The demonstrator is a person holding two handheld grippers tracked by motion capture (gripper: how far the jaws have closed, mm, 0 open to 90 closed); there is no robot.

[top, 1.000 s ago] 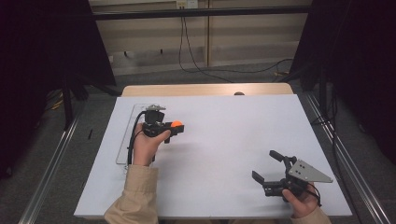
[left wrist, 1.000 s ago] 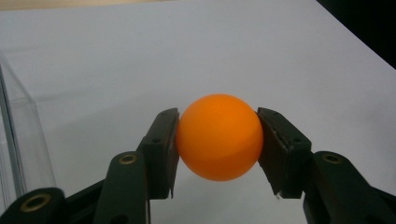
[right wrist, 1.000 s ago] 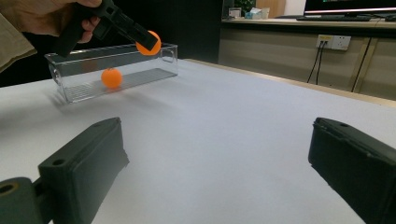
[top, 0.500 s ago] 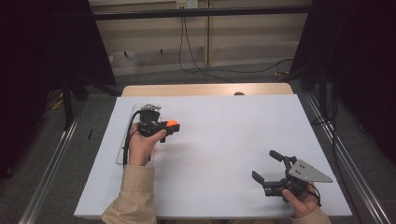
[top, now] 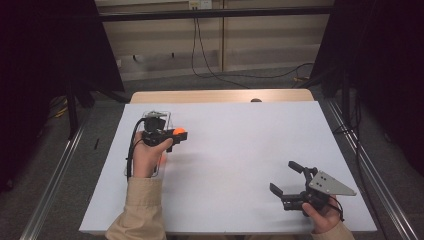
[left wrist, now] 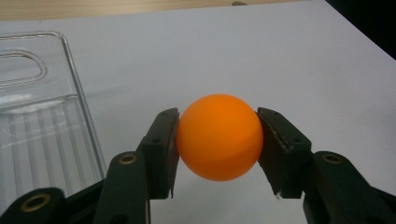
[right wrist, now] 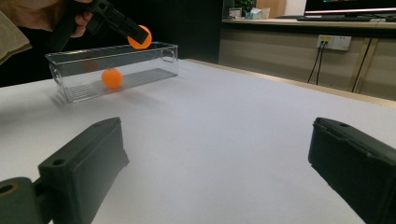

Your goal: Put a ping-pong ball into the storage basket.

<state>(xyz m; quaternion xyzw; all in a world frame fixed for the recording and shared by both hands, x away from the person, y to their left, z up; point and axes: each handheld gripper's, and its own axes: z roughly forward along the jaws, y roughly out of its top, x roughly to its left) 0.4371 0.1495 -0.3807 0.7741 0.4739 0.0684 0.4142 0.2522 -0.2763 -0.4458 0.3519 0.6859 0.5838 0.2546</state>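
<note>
Between the left tool's (left wrist: 218, 140) pads sat an orange ping-pong ball (left wrist: 218, 136), clamped and held above the white table (top: 240, 150) just beside a clear plastic bin (right wrist: 112, 70). Inside that bin lay a second orange ball (right wrist: 112, 78). Well apart, the right tool (top: 289, 178) rested with jaws spread, holding nothing.
</note>
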